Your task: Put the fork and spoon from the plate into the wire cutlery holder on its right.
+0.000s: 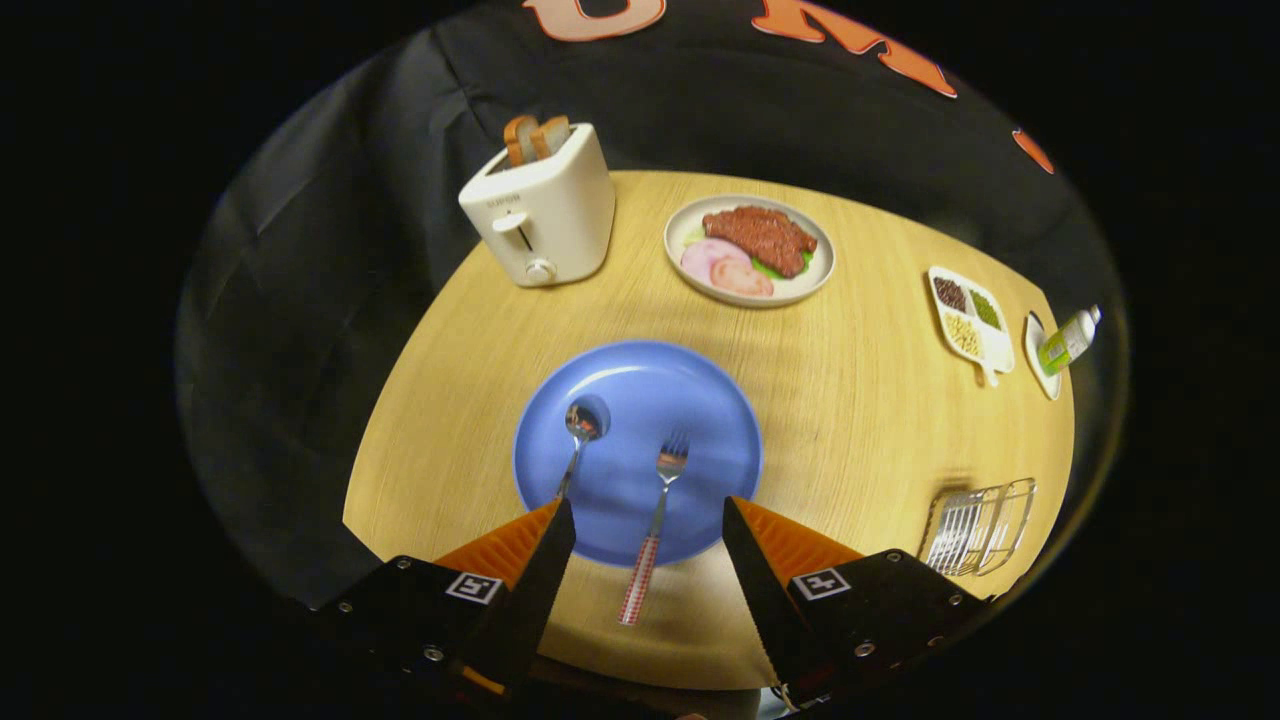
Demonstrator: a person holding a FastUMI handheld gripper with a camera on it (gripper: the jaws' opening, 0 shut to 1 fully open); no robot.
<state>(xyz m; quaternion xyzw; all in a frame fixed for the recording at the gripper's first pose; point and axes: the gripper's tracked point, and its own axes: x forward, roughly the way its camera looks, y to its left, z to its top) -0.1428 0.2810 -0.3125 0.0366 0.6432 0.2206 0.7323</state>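
The gripper (648,515) is held above the near edge of a round wooden table (850,420), its fingers spread wide with nothing gripped. Between and just ahead of them a blue plate (640,400) is seen. On the plate a fork (655,520) is laid, tines toward twelve o'clock, its checked handle reaching over the near rim between the fingers. The spoon (578,440) is laid beside the fork at nine o'clock, its handle passing behind the left fingertip. The wire cutlery holder (980,525) is set at about four o'clock from the plate, well apart. A toaster (540,205) with bread is placed at eleven o'clock, a plate of meat (750,250) at one o'clock.
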